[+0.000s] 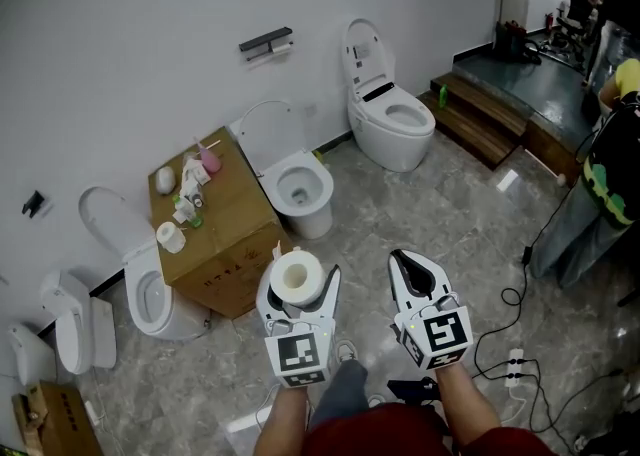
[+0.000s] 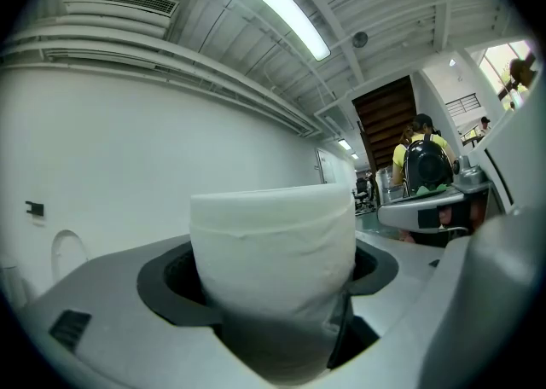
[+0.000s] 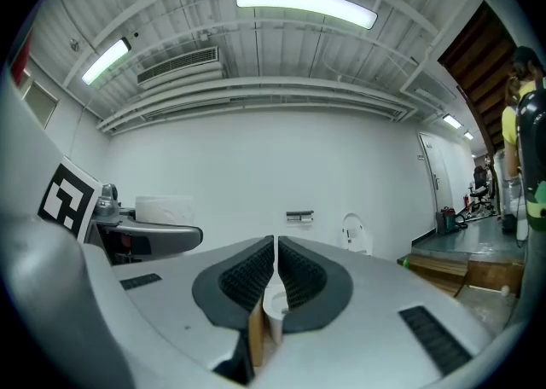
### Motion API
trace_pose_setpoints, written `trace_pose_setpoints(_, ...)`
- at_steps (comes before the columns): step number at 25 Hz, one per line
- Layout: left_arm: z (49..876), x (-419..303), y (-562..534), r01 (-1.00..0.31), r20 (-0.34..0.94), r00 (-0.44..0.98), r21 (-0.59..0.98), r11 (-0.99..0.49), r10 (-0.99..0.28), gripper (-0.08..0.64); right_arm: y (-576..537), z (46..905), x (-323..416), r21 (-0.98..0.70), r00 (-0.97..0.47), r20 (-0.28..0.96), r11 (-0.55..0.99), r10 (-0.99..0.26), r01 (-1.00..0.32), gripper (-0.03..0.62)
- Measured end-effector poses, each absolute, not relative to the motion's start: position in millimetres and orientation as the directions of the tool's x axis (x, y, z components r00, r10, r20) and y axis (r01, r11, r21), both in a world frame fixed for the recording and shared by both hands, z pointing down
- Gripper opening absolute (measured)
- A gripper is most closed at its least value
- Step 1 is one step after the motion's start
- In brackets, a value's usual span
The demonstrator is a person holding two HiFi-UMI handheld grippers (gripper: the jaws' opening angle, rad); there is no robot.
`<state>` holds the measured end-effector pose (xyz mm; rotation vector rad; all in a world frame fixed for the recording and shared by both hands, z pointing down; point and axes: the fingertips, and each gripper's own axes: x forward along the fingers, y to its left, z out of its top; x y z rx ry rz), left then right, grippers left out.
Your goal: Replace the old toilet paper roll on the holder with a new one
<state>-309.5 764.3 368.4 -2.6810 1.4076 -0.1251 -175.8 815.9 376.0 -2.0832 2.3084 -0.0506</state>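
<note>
A full white toilet paper roll (image 1: 296, 280) stands upright between the jaws of my left gripper (image 1: 303, 272), which is shut on it. In the left gripper view the roll (image 2: 273, 234) fills the middle and hides what lies straight ahead of the left gripper (image 2: 271, 272). My right gripper (image 1: 410, 266) is level beside it, jaws shut and nothing gripped; its pads meet in the right gripper view (image 3: 275, 249). The paper holder (image 1: 266, 44) is mounted on the white wall far ahead, small in the right gripper view (image 3: 299, 217). Both grippers are well short of it.
A cardboard box (image 1: 235, 234) with another roll (image 1: 171, 236) and small bottles stands between two toilets (image 1: 297, 187) (image 1: 150, 289). A third toilet (image 1: 392, 116) is to the right. Wooden steps (image 1: 480, 114), floor cables (image 1: 515, 359) and a person (image 1: 600, 184) are on the right.
</note>
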Motion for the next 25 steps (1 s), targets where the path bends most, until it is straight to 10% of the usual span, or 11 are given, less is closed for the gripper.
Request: trace_pose_setpoints(25, 362.8, -325.0, 493.9, -0.819, -0.023, 0.572, -0.071, -0.569, -0.82, 0.443, 549.4, 360.3, -186.9, 0.015, -0.08, -0.001, 0.08, -0.997, -0.997, 0.029)
